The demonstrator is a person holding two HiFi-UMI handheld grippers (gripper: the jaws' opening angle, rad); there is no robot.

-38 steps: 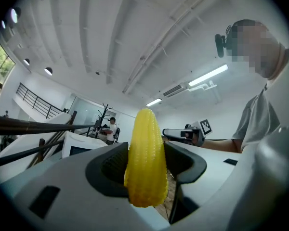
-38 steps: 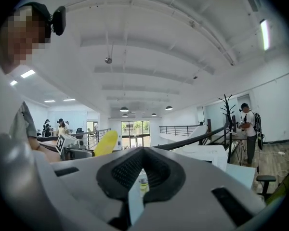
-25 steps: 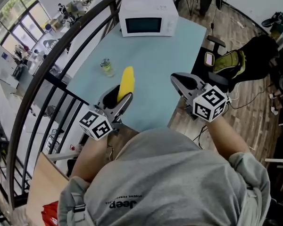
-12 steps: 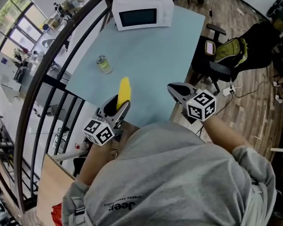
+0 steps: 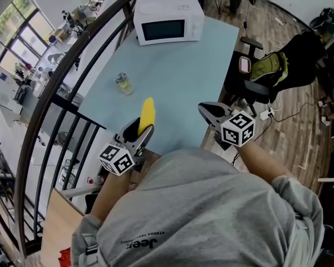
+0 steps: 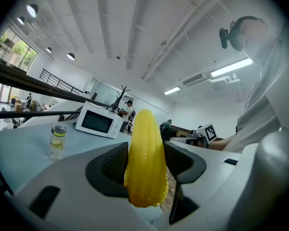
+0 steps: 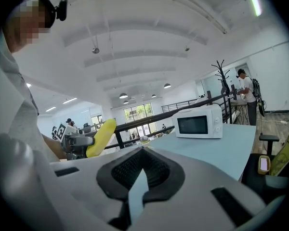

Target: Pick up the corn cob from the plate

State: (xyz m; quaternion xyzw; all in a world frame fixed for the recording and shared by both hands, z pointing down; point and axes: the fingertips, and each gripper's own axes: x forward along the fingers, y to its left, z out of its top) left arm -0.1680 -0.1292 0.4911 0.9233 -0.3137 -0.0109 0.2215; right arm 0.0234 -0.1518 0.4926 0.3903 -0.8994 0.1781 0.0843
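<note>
The left gripper (image 5: 140,131) pinches the corn cob (image 6: 144,162) by its lower end, long axis toward 12 o'clock. The right gripper (image 5: 210,111), pressed together and empty, sits at 3 o'clock.

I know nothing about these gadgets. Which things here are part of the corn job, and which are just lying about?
Part of the job:
- corn cob
- left tool, clamped on the cob
- right tool, shut and empty
(No plate shows in any view.)

Just lying about:
- microwave
- small bottle
- chair beside the table, with a green and black bag on it
</note>
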